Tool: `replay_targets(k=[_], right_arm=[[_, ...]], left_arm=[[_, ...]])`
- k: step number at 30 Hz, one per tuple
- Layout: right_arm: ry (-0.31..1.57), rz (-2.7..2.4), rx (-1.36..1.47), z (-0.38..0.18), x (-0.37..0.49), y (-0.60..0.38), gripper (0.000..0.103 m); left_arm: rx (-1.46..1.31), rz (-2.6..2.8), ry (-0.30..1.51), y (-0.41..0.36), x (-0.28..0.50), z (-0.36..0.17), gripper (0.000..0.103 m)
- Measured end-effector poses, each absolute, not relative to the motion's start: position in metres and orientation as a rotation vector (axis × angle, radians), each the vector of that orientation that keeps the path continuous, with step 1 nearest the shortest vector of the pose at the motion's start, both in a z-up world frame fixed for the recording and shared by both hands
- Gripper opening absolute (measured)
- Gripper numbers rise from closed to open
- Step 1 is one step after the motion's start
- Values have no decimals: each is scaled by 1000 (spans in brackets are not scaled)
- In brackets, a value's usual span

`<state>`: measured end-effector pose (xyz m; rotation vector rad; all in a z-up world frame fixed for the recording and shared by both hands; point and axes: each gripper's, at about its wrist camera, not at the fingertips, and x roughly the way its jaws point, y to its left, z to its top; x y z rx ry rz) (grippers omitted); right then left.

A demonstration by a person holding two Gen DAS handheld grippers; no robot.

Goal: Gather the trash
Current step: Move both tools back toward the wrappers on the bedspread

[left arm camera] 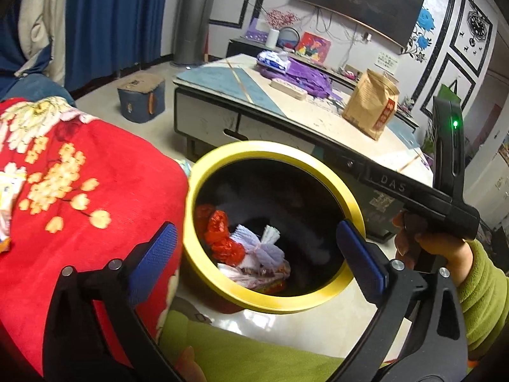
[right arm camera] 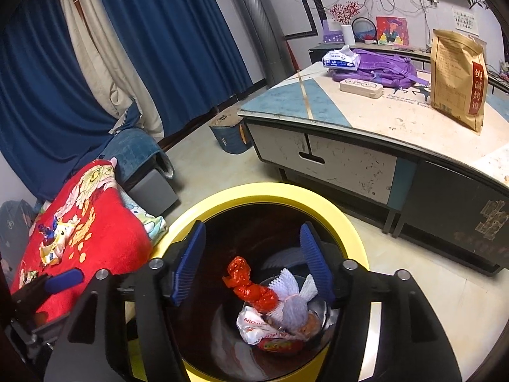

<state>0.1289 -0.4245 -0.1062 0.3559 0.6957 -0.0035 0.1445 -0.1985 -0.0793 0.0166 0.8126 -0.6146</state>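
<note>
A yellow-rimmed bin (left arm camera: 273, 152) (right arm camera: 273, 191) with a dark inside stands on the floor beside a red flowered blanket (left arm camera: 79, 191) (right arm camera: 95, 222). At its bottom lie a crumpled red wrapper (left arm camera: 219, 232) (right arm camera: 251, 286), a white foam net (left arm camera: 264, 245) (right arm camera: 296, 299) and a white snack wrapper (right arm camera: 257, 328). My left gripper (left arm camera: 254, 232) hangs open above the bin's mouth with nothing between its fingers. My right gripper (right arm camera: 252, 229) is open over the same mouth, also empty. More wrappers (right arm camera: 54, 245) lie loose on the blanket.
A low coffee table (right arm camera: 350, 121) stands behind the bin and carries a brown paper bag (right arm camera: 458, 79), a purple backpack (right arm camera: 378, 67) and a tissue pack (right arm camera: 340, 59). A blue storage box (right arm camera: 229, 137) sits on the floor. Blue curtains (right arm camera: 159, 47) hang at the left.
</note>
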Motion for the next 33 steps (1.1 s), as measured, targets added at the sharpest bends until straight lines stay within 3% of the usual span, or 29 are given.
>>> replay_targets(k=[13,33], right_arm=[[650,25,322,-88,121,-412,65],[611,290,195,-38,132,-307,67]], left_arm=[[26,-530,724,-177,134,-59,92],[-136,-178,612,-54,129,-32,92]])
